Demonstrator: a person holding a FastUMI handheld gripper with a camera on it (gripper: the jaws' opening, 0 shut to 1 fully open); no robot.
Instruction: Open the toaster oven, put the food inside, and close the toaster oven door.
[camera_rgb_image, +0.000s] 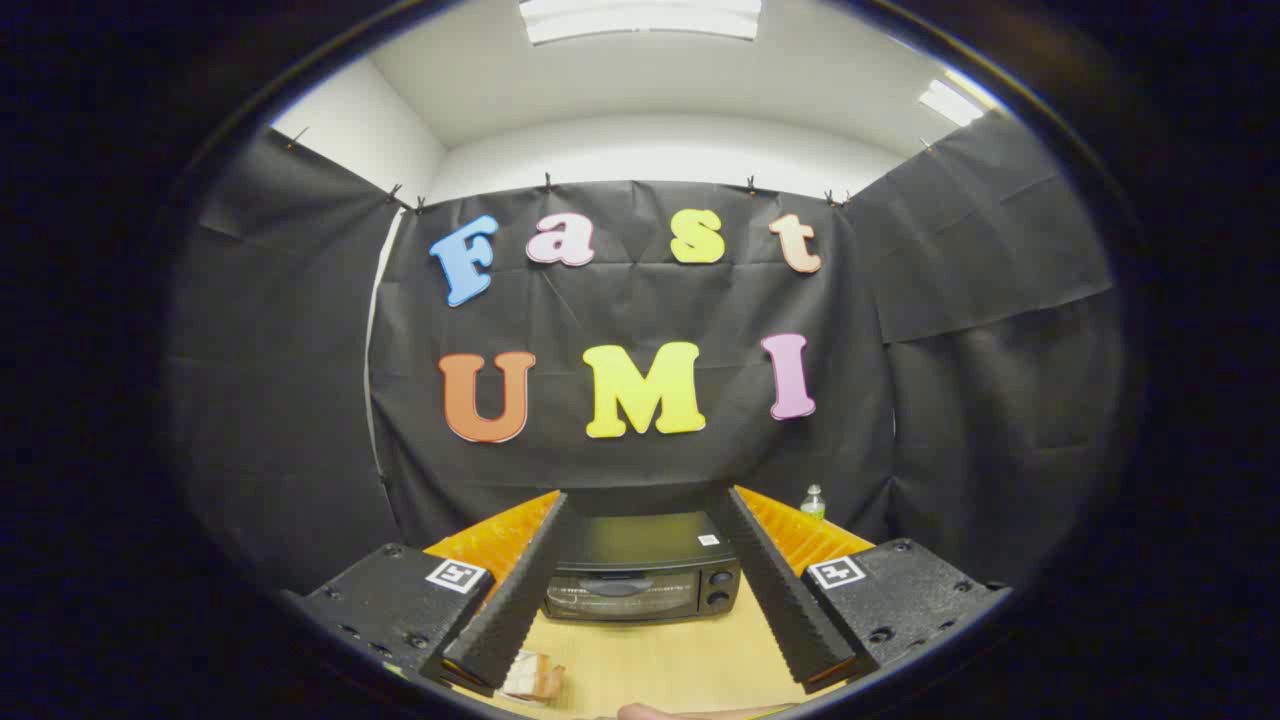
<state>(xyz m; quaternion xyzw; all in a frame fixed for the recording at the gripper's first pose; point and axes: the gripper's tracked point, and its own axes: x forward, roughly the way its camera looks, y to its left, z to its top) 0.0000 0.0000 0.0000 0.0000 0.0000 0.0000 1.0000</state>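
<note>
Jaws (645, 590) of mine stand wide apart and hold nothing, the two ribbed black fingers (515, 600) splayed out and reaching forward over the wooden surface (650, 665).

Straight ahead, framed in the gap between them and a little beyond their tips, sits the toaster oven (640, 570). It faces me squarely, its long axis running crosswise to my line of reach. Its glass door (620, 595) looks shut, with a dark handle across the upper part of the door, and two knobs (720, 588) sit on the right of the front.

Food (535, 678), a pale brownish piece, lies on the surface close under my left finger, much nearer to me than the oven.

Beyond the oven an orange edge (800, 535) borders the surface, and a small bottle (813, 502) stands off past my right finger.

I judge the door comes first: a straight push forward, then down onto that handle.
</note>
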